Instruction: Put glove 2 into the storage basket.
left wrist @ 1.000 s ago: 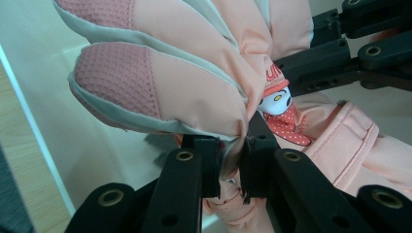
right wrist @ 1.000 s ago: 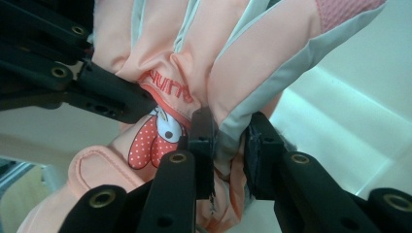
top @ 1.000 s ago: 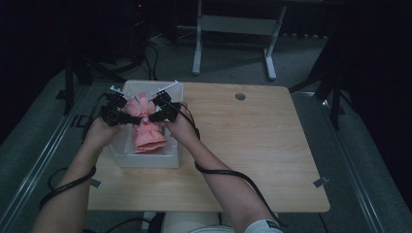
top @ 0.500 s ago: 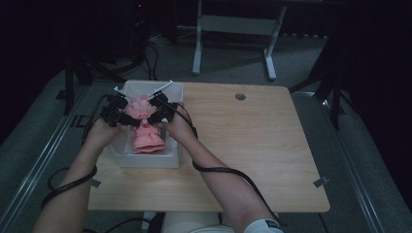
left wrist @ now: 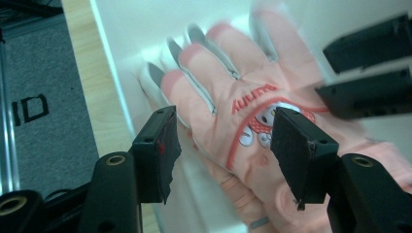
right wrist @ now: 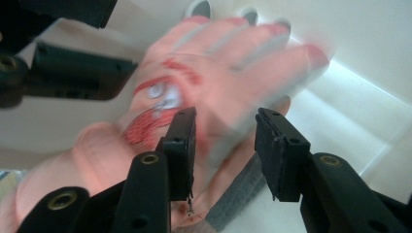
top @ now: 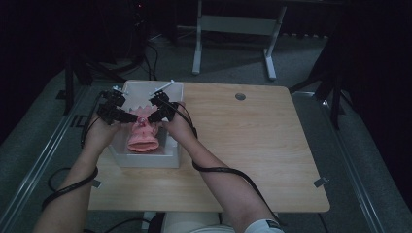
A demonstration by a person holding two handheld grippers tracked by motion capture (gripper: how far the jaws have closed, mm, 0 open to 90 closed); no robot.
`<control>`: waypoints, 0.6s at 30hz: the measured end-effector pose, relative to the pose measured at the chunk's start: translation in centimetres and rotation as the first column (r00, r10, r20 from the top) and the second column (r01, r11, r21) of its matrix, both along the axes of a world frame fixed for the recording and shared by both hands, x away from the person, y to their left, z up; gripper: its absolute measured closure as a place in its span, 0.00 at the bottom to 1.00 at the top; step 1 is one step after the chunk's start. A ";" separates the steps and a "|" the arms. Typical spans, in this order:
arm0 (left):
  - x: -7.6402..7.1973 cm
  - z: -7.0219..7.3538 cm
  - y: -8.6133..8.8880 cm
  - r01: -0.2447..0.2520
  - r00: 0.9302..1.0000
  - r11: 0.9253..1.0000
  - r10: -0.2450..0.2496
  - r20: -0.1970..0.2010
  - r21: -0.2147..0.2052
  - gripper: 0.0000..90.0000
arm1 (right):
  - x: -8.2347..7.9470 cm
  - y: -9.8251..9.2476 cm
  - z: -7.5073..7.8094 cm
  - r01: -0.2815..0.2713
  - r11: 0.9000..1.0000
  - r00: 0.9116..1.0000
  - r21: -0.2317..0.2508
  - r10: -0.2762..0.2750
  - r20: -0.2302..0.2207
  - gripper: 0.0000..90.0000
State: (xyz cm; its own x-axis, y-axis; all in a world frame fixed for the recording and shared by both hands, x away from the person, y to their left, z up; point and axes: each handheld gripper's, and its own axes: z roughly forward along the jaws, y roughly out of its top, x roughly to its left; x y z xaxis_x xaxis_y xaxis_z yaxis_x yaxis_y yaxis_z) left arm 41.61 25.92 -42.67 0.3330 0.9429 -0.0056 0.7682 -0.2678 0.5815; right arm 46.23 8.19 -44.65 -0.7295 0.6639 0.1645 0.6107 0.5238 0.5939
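Observation:
A pink glove (top: 143,138) with a cartoon print lies in a white box (top: 145,160) on the left of the wooden table. Its fingers point away from the person. My left gripper (top: 130,116) hovers over the glove's left side. In the left gripper view the glove (left wrist: 233,97) shows below the open left gripper (left wrist: 223,145), with nothing between the jaws. My right gripper (top: 152,116) hangs over the glove's right side. In the right gripper view the right gripper (right wrist: 223,141) stands open above the blurred glove (right wrist: 218,63). The two sets of tips nearly meet.
The box sits near the left edge of the table (top: 252,145), whose right part is bare wood with a round grommet (top: 240,96) at the back. Cables trail from both grippers along the forearms. Behind the table stands a metal frame (top: 233,29) on the floor.
Both grippers have shifted slightly over the glove and are still moving, as the blur shows. The glove stays in the box.

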 end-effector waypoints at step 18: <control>-2.3 1.9 0.1 0.025 0.994 0.994 -0.014 0.108 -0.103 0.41 | -0.6 -2.3 2.2 -0.039 0.993 0.998 0.110 0.033 0.058 0.57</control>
State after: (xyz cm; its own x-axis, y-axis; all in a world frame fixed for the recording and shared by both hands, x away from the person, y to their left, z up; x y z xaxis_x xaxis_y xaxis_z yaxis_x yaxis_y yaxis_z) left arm 39.35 26.01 -40.81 0.3556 0.9322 -0.0668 0.6954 -0.2162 0.6853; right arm 45.67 5.92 -42.44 -0.7629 0.6167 0.1938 0.5565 0.4739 0.6825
